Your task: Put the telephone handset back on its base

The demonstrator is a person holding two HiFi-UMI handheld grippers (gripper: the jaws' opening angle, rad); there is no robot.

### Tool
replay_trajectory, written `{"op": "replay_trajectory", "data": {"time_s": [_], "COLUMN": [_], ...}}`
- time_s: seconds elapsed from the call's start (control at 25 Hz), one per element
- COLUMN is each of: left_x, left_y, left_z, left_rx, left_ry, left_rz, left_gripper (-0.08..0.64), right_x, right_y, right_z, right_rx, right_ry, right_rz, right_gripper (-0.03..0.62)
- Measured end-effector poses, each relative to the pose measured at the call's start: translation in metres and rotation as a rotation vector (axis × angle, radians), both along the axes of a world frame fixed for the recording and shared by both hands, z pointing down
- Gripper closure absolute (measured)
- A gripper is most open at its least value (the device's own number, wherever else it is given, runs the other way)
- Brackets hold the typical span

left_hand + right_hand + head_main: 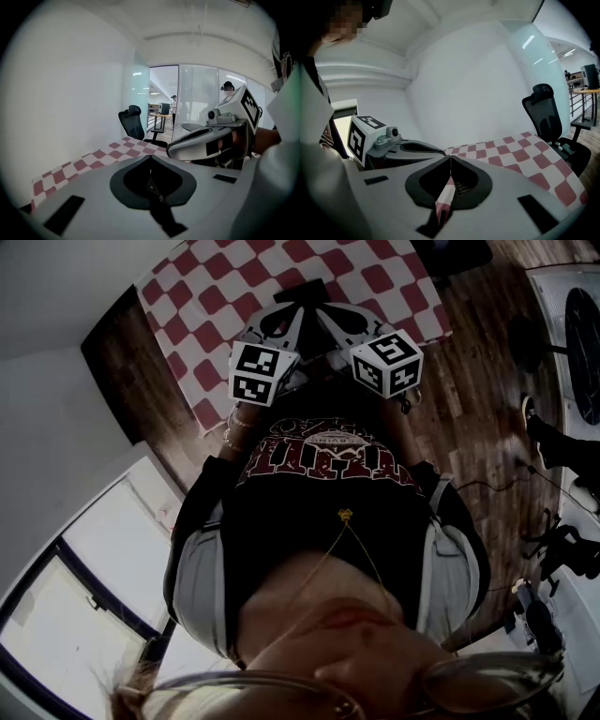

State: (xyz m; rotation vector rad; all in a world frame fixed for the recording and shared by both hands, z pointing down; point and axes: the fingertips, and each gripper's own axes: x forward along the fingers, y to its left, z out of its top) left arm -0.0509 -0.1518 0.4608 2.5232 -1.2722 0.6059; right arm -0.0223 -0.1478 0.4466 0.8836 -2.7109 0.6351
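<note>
No telephone handset or base shows in any view. In the head view both grippers are held close together in front of the person's chest, over the near edge of a table with a red-and-white checkered cloth (281, 268). My left gripper (286, 320) carries its marker cube at the left, and my right gripper (337, 322) carries its own at the right. In the left gripper view the left gripper (150, 157) has its jaws closed together with nothing between them. The right gripper (450, 158) also has its tips meeting, with only a thin slit of cloth showing lower down.
A black office chair (548, 117) stands past the far end of the table and also appears in the left gripper view (133, 123). Dark wooden floor (469, 381) surrounds the table, with cables and dark gear at the right (562, 549). A white wall runs along one side.
</note>
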Motion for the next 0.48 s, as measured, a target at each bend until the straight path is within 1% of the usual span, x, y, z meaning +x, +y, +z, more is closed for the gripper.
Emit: {"op": "replay_trajectory", "data": {"time_s": [0.2,0.36,0.48], "left_x": [-0.004,-0.004,-0.004], "left_y": [0.003,0.008,0.012], "left_z": [-0.007,-0.008,-0.01], "left_rx": [0.007,-0.009,-0.005], "left_ry": [0.012,0.04,0.033], "left_rz": [0.002,0.011,0.02], "left_gripper": [0.549,0.549,0.549], "right_x": [-0.004,-0.003,-0.001], "right_y": [0.006,0.01,0.012], "right_z": [-0.004,-0.004,-0.004], "right_rx": [0.005,0.004,0.004], "right_ry": [-0.009,-0.013,-0.016], "right_rz": [0.004,0.02,0.032], "right_gripper": [0.572,0.572,0.572]}}
